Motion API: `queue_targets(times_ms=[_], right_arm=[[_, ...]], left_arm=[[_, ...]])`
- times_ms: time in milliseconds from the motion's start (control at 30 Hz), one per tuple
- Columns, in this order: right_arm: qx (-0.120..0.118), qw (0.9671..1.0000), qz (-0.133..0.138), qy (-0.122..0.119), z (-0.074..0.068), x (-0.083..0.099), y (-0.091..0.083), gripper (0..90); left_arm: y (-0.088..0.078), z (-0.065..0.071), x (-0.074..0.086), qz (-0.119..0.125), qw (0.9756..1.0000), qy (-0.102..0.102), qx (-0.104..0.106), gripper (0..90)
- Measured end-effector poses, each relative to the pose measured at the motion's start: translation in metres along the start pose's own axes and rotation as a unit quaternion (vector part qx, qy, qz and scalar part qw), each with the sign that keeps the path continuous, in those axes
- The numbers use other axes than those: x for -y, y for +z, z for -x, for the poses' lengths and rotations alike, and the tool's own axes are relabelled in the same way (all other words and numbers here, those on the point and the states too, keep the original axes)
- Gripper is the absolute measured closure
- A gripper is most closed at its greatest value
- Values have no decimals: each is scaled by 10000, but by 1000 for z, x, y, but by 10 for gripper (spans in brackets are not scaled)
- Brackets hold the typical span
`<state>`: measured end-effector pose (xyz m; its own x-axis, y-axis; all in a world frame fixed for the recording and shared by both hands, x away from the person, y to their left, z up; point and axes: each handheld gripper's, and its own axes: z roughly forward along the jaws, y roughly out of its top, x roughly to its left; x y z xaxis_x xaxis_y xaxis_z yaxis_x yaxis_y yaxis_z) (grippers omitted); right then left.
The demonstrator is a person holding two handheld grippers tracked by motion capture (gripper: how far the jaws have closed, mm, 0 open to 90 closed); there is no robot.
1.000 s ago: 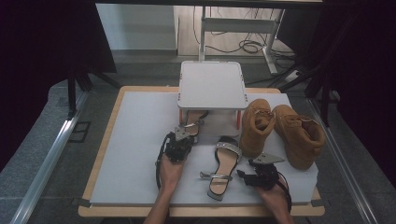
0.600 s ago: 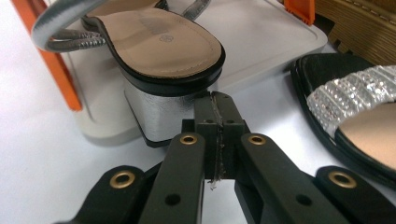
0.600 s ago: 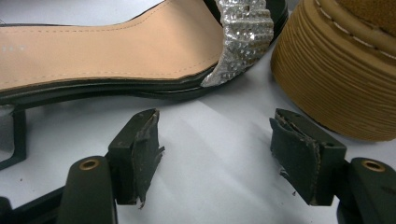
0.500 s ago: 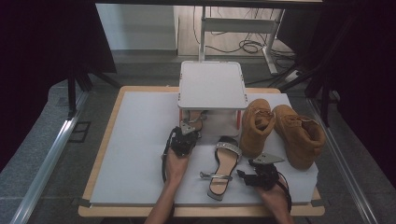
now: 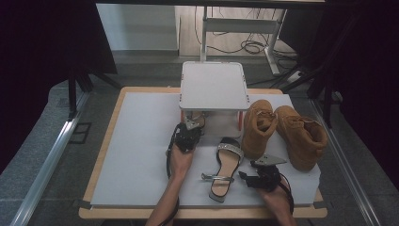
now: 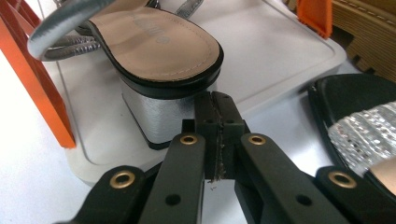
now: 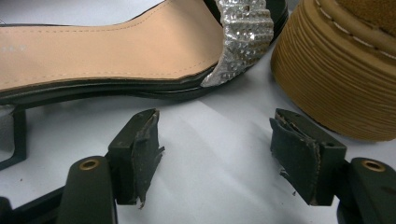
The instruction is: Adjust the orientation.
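Sandals and boots share the bench with a small white rack, which we take as our landmark. One sandal sits on the rack's lower tray, under the white top, between the orange legs; its silver block heel faces our left tool. That tool is clenched, its jaws pressed together with nothing between them, their tips just short of the heel at the tray's front edge. From above we see the left tool right at the rack's near side, with the hand behind it.

A second sandal lies flat on the bench in front of the rack, its glittering strap toward the rack. Our right tool is released, jaws spread wide and empty, low over the bench beside this sandal, nearer us than the rack. To the rack's right stand two tan boots, side by side; the ribbed sole of the closer one is near the right tool's outer jaw.
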<state>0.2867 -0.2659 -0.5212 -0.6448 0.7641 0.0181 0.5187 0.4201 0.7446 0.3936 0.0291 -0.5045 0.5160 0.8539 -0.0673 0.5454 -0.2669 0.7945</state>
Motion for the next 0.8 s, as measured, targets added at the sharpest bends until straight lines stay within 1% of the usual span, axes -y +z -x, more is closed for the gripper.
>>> queue_targets(times_ms=[233,267,467,567,733,800], right_arm=[[-12,10000,7,4,0,0,0,320],[0,10000,0,2,0,0,0,320],[-1,10000,0,2,0,0,0,320],[-1,10000,1,2,0,0,0,320],[-13,10000,7,5,0,0,0,320],[-13,10000,7,4,0,0,0,320]], left_arm=[[4,-2,-2,-29,10000,-49,-21,900],[5,-3,-2,-45,10000,-21,-6,900],[6,-2,-1,-20,10000,-44,-12,900],[5,-2,-1,-18,10000,-74,-30,899],[-1,-1,-1,31,10000,-91,11,890],[-4,0,-1,25,10000,-43,-1,854]])
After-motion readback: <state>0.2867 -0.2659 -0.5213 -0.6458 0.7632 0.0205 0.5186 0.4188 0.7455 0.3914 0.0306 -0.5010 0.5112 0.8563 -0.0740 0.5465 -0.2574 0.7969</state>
